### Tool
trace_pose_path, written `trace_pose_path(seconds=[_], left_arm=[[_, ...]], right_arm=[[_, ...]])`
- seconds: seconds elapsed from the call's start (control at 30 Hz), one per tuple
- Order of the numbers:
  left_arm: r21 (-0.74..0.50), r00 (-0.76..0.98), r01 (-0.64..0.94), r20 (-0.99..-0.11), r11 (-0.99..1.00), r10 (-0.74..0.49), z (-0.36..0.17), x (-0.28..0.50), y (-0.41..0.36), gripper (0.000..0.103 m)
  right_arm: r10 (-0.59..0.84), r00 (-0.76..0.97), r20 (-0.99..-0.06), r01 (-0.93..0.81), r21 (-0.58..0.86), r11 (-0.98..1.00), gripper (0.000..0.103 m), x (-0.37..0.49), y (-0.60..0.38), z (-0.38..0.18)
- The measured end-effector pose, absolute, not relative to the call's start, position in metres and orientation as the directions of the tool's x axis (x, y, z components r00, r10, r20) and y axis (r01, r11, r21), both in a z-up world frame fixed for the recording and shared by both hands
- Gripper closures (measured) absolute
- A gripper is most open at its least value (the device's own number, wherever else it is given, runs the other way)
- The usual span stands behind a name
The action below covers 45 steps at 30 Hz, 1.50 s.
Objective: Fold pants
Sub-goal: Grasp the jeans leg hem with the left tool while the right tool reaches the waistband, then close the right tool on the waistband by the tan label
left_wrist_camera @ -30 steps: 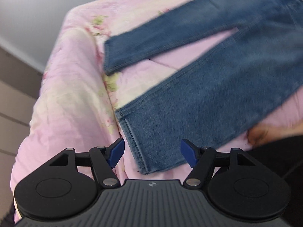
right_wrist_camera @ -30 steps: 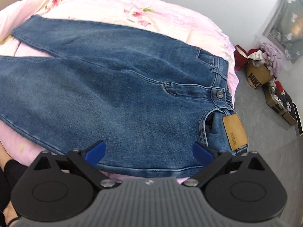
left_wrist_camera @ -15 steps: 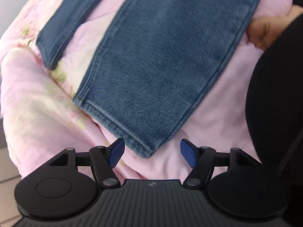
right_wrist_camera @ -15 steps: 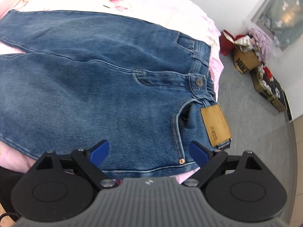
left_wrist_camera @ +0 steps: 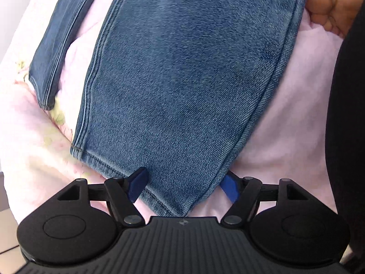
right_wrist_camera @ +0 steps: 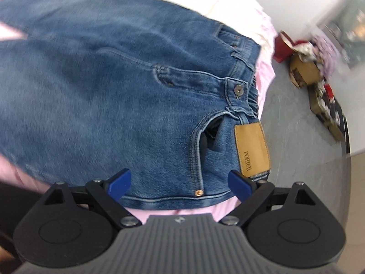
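Note:
Blue jeans (left_wrist_camera: 182, 68) lie flat on a pink floral bedspread (left_wrist_camera: 34, 148), legs apart. In the left wrist view the near leg's hem corner (left_wrist_camera: 178, 201) sits between the fingers of my left gripper (left_wrist_camera: 184, 185). Its jaws are opening and the blue pads (left_wrist_camera: 138, 183) do not press the denim. The far leg (left_wrist_camera: 59, 45) ends at the upper left. In the right wrist view my right gripper (right_wrist_camera: 180, 185) is open, low over the jeans (right_wrist_camera: 114, 80) at the waist corner. The tan leather patch (right_wrist_camera: 252, 148) and the button (right_wrist_camera: 238, 90) lie just beyond its right finger.
A person's bare hand (left_wrist_camera: 328, 6) rests on the bedspread at the upper right, with dark clothing (left_wrist_camera: 346, 114) along the right edge. Beyond the bed's end is grey floor (right_wrist_camera: 296, 137) with a red bag (right_wrist_camera: 285, 48) and cardboard boxes (right_wrist_camera: 303, 73) against the wall.
My left gripper has rolled and dropped onto the near leg's hem, which now lies between its fingers. My right gripper has slid closer to the waist corner by the leather patch.

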<state>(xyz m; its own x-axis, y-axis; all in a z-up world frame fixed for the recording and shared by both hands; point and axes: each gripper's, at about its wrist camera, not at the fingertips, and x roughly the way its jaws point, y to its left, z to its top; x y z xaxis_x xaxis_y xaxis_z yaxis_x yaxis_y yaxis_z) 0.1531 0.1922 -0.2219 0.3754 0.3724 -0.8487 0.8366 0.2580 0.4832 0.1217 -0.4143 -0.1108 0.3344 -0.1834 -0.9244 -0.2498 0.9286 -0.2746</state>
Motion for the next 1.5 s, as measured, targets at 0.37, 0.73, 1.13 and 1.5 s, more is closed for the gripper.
trace_pose_path(seconds=[0.37,0.73,1.13,1.5], left_arm=[[0.526,0.377,0.754,-0.837,0.394,0.397,-0.213,0.176,0.187,0.052],[0.529,0.352,0.624,-0.848,0.575,0.397,-0.152,0.228,0.171,0.093],[0.571,0.419,0.505,-0.818,0.647,0.394,-0.106,0.229,0.153,0.092],[0.572,0.472,0.403,-0.798,0.714,0.374,-0.077,0.234,0.138,0.092]], right_arm=[[-0.206,0.259,-0.944,-0.623,-0.326,0.711,0.018,0.115,-0.407,-0.128],[-0.222,0.159,-0.962,-0.588,-0.273,0.762,0.018,0.14,-0.415,-0.146],[-0.249,0.372,-0.894,-0.541,-0.427,0.725,0.101,0.113,-0.41,-0.125],[-0.205,0.349,-0.914,-0.684,-0.398,0.611,0.05,0.097,-0.421,-0.133]])
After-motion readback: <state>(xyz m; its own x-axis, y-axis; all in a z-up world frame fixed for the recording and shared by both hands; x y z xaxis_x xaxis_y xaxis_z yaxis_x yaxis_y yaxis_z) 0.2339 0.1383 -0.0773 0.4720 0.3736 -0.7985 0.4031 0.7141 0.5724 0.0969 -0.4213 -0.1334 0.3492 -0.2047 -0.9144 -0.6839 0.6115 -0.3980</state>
